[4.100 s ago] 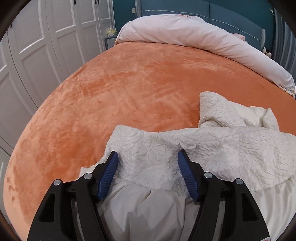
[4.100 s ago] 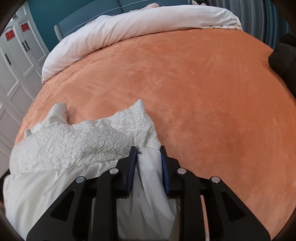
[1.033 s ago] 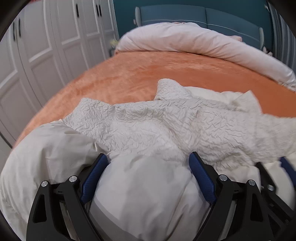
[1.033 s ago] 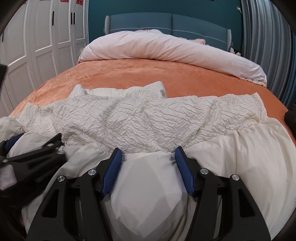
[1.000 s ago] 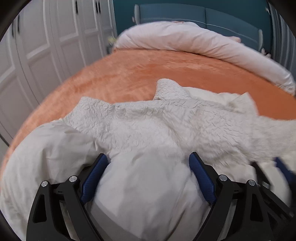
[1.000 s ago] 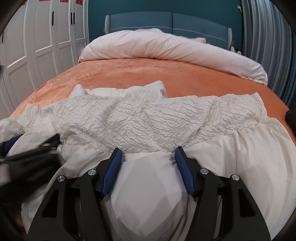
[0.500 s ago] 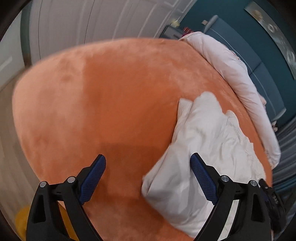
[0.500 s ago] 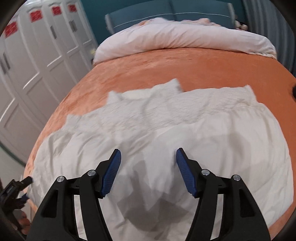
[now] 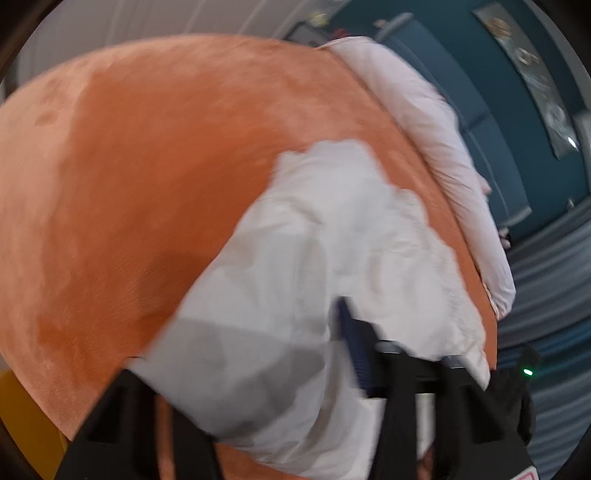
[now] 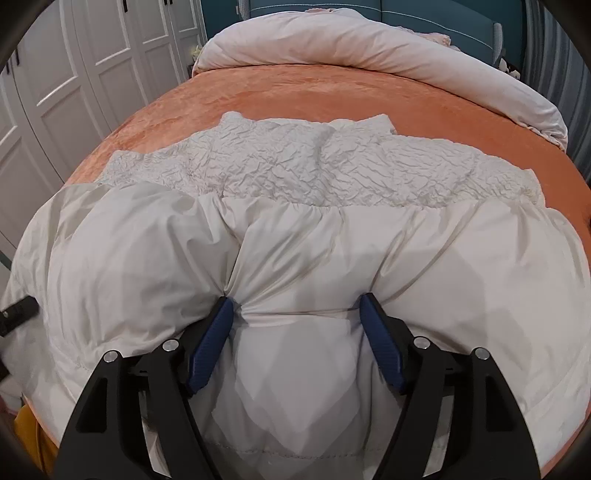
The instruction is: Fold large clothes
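Note:
A large cream-white garment point(image 10: 295, 192) lies spread across the near end of an orange bed point(image 10: 332, 92); its far part is crinkled, its near part smooth and puffy. My right gripper point(image 10: 297, 314) is open, its blue pads either side of a bulge of the smooth fabric. In the blurred left wrist view the garment point(image 9: 332, 240) runs from the middle to the lower edge. My left gripper point(image 9: 236, 354) is open over its near end; one blue pad point(image 9: 351, 350) shows, the other is hidden under fabric.
A pale rolled duvet point(image 10: 369, 40) lies across the head of the bed before a blue headboard point(image 10: 424, 18). White wardrobe doors point(image 10: 74, 74) stand on the left. Grey curtains point(image 9: 554, 277) hang on the right. Bare orange bedspread point(image 9: 129, 166) lies left of the garment.
The left gripper has swung in over the garment's near end from the bare bedspread. The right gripper has dropped back down onto the smooth fabric, which bulges between its pads.

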{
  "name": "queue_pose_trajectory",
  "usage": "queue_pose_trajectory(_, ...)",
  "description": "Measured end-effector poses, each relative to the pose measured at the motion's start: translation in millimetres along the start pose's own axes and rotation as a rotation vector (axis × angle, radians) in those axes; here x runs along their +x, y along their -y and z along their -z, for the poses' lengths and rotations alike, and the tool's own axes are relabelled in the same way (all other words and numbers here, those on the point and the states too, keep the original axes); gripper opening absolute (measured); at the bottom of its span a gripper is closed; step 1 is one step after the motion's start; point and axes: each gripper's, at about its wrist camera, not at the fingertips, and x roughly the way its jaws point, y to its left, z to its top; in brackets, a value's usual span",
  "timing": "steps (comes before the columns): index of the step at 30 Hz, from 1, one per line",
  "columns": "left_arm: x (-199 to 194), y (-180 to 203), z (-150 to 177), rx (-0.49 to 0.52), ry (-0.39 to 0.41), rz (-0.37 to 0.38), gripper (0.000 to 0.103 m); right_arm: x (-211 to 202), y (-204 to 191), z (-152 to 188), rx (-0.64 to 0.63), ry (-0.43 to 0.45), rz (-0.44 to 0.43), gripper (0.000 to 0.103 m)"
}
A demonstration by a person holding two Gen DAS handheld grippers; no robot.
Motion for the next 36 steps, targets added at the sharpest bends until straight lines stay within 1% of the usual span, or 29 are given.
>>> queue_pose_trajectory(1, -6, 11, -1, 0.032, 0.009, 0.009, 0.016, 1, 2, -1, 0.002, 0.001, -0.008, 0.069)
queue_pose_trajectory(4, -33, 60, -1, 0.149, 0.049, 0.06, 0.008, 0, 9, -1, 0.016, 0.0, -0.04, 0.069)
queue_pose_trajectory(5, -40, 75, 1, 0.184, 0.062, 0.074, 0.008, 0, 12, -2, 0.027, 0.0, -0.057, 0.069)
queue_pose_trajectory(7, -59, 122, 13, 0.312, 0.097, 0.101, 0.007, -2, 18, -2, 0.051, -0.001, -0.087, 0.069)
queue_pose_trajectory(8, -64, 138, 17, 0.355, 0.104, 0.109, 0.006, -4, 25, -2, 0.073, -0.002, -0.114, 0.069)
queue_pose_trajectory(10, -73, 188, 37, 0.484, 0.115, 0.137, 0.006, -7, 36, -3, 0.113, -0.007, -0.157, 0.069)
queue_pose_trajectory(13, -71, 240, 68, 0.619, 0.11, 0.153, 0.006, -10, 57, -1, 0.187, -0.014, -0.229, 0.069)
queue_pose_trajectory(15, -64, 259, 80, 0.636, 0.102, 0.158, 0.006, -12, 67, -1, 0.215, -0.026, -0.268, 0.067)
queue_pose_trajectory(17, -63, 260, 77, 0.6, 0.109, 0.16, 0.006, -24, 77, -1, 0.233, -0.041, -0.31, 0.066)
queue_pose_trajectory(19, -69, 246, 60, 0.525, 0.144, 0.148, 0.004, -43, 90, 4, 0.25, 0.003, -0.362, 0.066)
queue_pose_trajectory(20, -76, 229, 46, 0.468, 0.161, 0.14, 0.004, -54, 96, 7, 0.249, 0.027, -0.367, 0.065)
queue_pose_trajectory(21, -80, 217, 38, 0.432, 0.169, 0.137, 0.003, -66, 104, 12, 0.236, 0.047, -0.348, 0.055)
queue_pose_trajectory(22, -85, 197, 25, 0.381, 0.176, 0.127, 0.003, -74, 109, 16, 0.222, 0.058, -0.337, 0.047)
queue_pose_trajectory(23, -89, 173, 13, 0.329, 0.176, 0.113, 0.003, -79, 113, 19, 0.214, 0.062, -0.335, 0.029)
queue_pose_trajectory(24, -92, 150, 2, 0.282, 0.168, 0.102, 0.002, -83, 117, 23, 0.203, 0.059, -0.327, 0.016)
queue_pose_trajectory(25, -93, 122, -7, 0.224, 0.15, 0.093, 0.002, -84, 119, 24, 0.196, 0.052, -0.325, 0.012)
queue_pose_trajectory(26, -94, 107, -11, 0.196, 0.138, 0.091, 0.002, -84, 118, 25, 0.19, 0.045, -0.328, 0.01)
queue_pose_trajectory(27, -94, 82, -15, 0.15, 0.125, 0.073, 0.002, -84, 114, 23, 0.18, 0.038, -0.327, 0.01)
queue_pose_trajectory(30, -95, 32, -15, 0.082, 0.117, 0.007, 0.002, -73, 87, 12, 0.142, 0.003, -0.327, 0.01)
queue_pose_trajectory(32, -99, 2, -14, 0.031, 0.119, -0.017, 0.002, -62, 66, 6, 0.125, -0.025, -0.349, 0.01)
queue_pose_trajectory(33, -103, -16, -17, -0.003, 0.12, -0.019, 0.002, -53, 48, 3, 0.111, -0.05, -0.37, 0.01)
queue_pose_trajectory(35, -111, -36, -19, -0.03, 0.127, -0.03, 0.002, -37, 19, 0, 0.08, -0.104, -0.402, 0.009)
queue_pose_trajectory(36, -117, -44, -20, -0.03, 0.137, -0.036, 0.002, -22, 1, -1, 0.062, -0.148, -0.415, 0.006)
